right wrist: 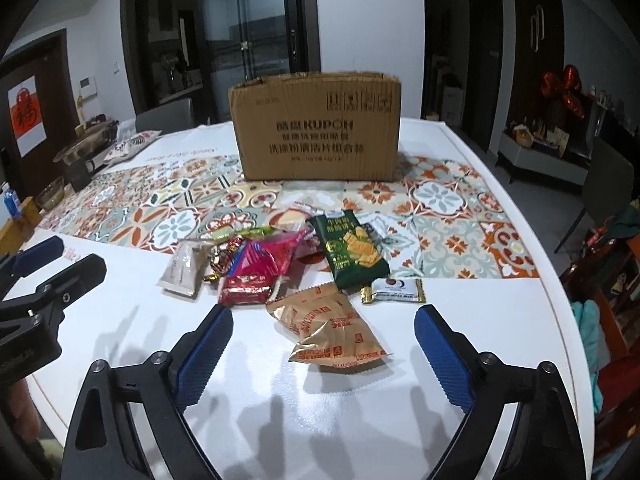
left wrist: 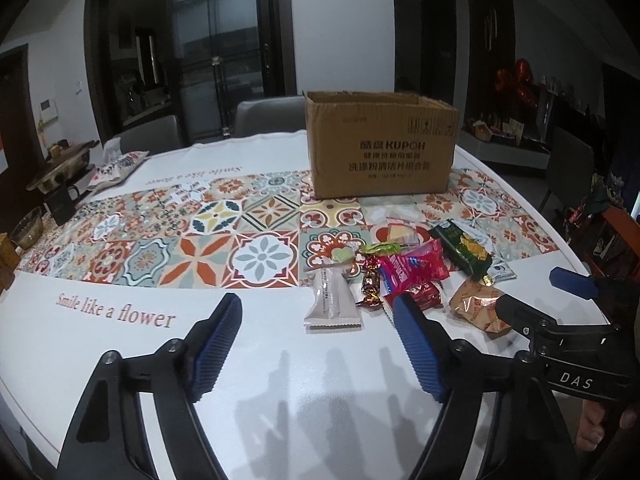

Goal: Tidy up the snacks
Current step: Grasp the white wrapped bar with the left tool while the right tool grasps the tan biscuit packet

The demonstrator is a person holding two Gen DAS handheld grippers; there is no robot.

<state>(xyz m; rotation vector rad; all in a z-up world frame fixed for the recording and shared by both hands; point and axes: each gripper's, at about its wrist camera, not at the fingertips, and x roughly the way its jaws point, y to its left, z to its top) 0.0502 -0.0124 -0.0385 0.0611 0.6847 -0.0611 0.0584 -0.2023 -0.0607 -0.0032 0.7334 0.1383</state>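
- Cardboard box (right wrist: pixel 316 128) with KUPOH printed on the front sits open-topped at the far side of the table (left wrist: pixel 120 360), on the patterned tile strip of the cloth
- snacks are all in one loose heap on the near side of the box, none in it as far as I can see
- gold biscuit packet (right wrist: pixel 336 328) is the closest one to the right gripper (right wrist: pixel 324 344), lying on the white part of the cloth just ahead of its blue pads, not touched
- right gripper's jaws are spread wide, nothing in them
- dark green cracker bag (right wrist: pixel 354 252) lies further back, half on the tile pattern, with a small white-and-gold packet (right wrist: pixel 394 290) just beside its near corner
- red wrapper (right wrist: pixel 246 294) and a pink bag (right wrist: pixel 264 258) sit left of the gold one, touching each other
- grey-white sachet (left wrist: pixel 332 300) is at the left edge of the heap, right ahead of the left gripper (left wrist: pixel 320 328)
- left gripper is also wide open and holding nothing, hovering low over the white cloth near the "Smile like a flower" lettering (left wrist: pixel 116 312)
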